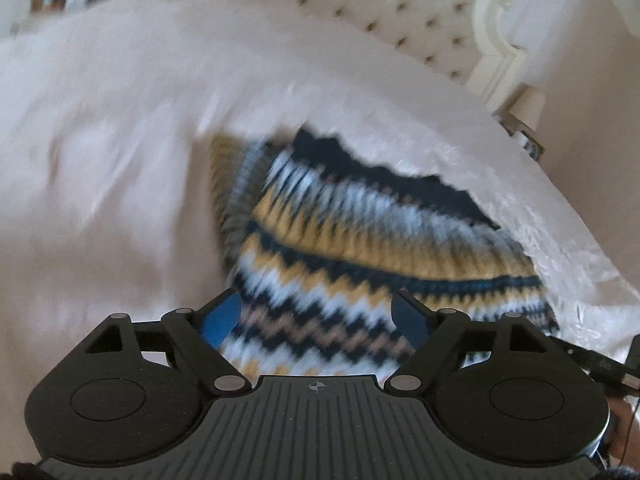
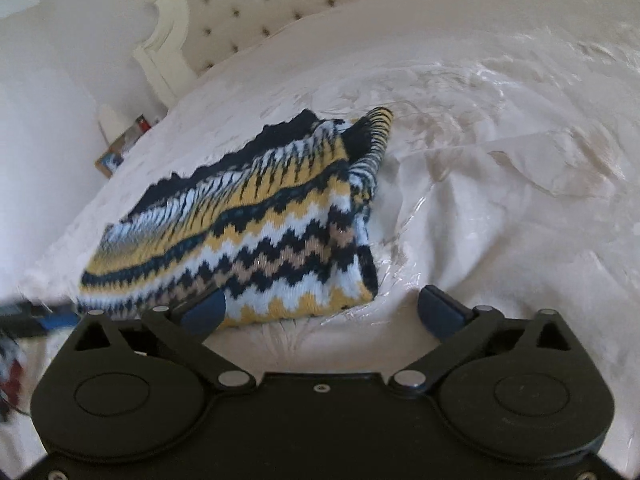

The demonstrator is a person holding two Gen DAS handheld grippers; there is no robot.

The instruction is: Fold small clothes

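The zigzag knitted sweater (image 2: 256, 220) lies folded on the white bedspread (image 2: 500, 200) of the bed, in front of the tufted headboard (image 2: 280, 4). No box or basket is visible in either view.

The left gripper (image 1: 316, 316) is held low over the near edge of the sweater (image 1: 360, 240), its blue fingers (image 1: 222, 316) spread apart with the knit showing between them; whether they touch it I cannot tell. The right gripper (image 2: 320, 312) is at the sweater's near corner, also spread wide, one finger (image 2: 204, 312) over the hem and the other over bare bedspread.

Only the left view shows a lamp (image 1: 528, 108) beside the bed. The right view shows the sweater sharply, while the left view is blurred.
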